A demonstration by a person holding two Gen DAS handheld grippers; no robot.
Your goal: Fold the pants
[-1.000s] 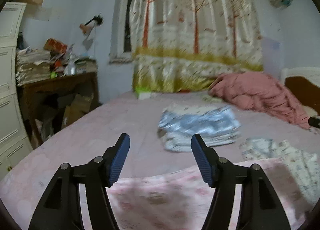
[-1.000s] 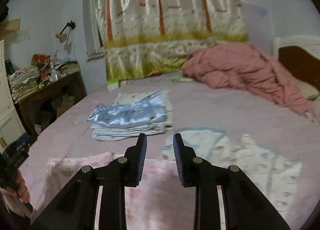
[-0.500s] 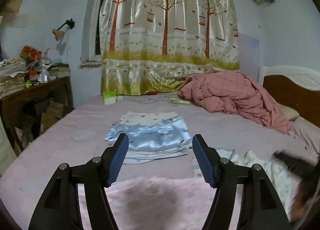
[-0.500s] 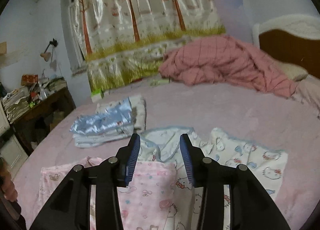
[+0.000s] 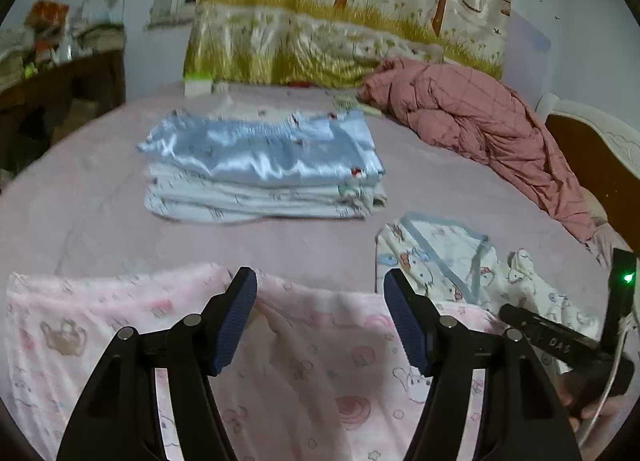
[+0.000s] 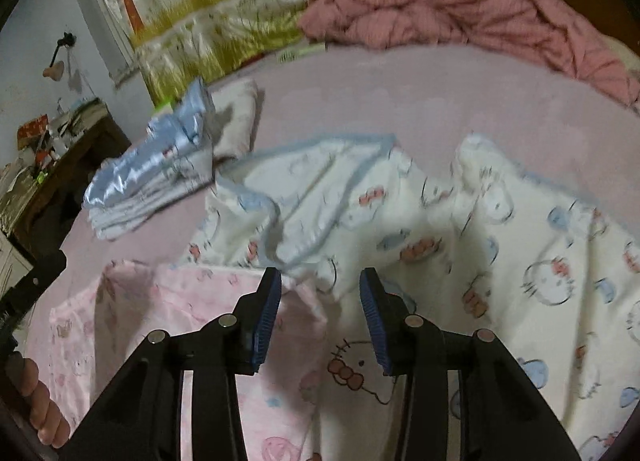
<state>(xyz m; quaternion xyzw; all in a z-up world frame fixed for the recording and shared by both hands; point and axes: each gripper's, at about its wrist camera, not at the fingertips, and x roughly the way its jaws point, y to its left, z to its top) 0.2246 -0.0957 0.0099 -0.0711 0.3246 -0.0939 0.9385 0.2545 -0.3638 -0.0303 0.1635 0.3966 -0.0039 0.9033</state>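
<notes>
Pink printed pants [image 5: 320, 361] spread flat, wrinkled, along near edge of bed [image 5: 100, 221]; left hand-held gripper [image 5: 320, 301] released above them; right hand-held gripper [image 6: 320, 297] released, empty.

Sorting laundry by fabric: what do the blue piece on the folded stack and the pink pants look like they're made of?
The blue piece looks like satin: glossy, with bright highlights along its creases. The pink pants look like matte, soft cotton knit, printed with cartoons; no sheen, though blur leaves it uncertain.
</notes>
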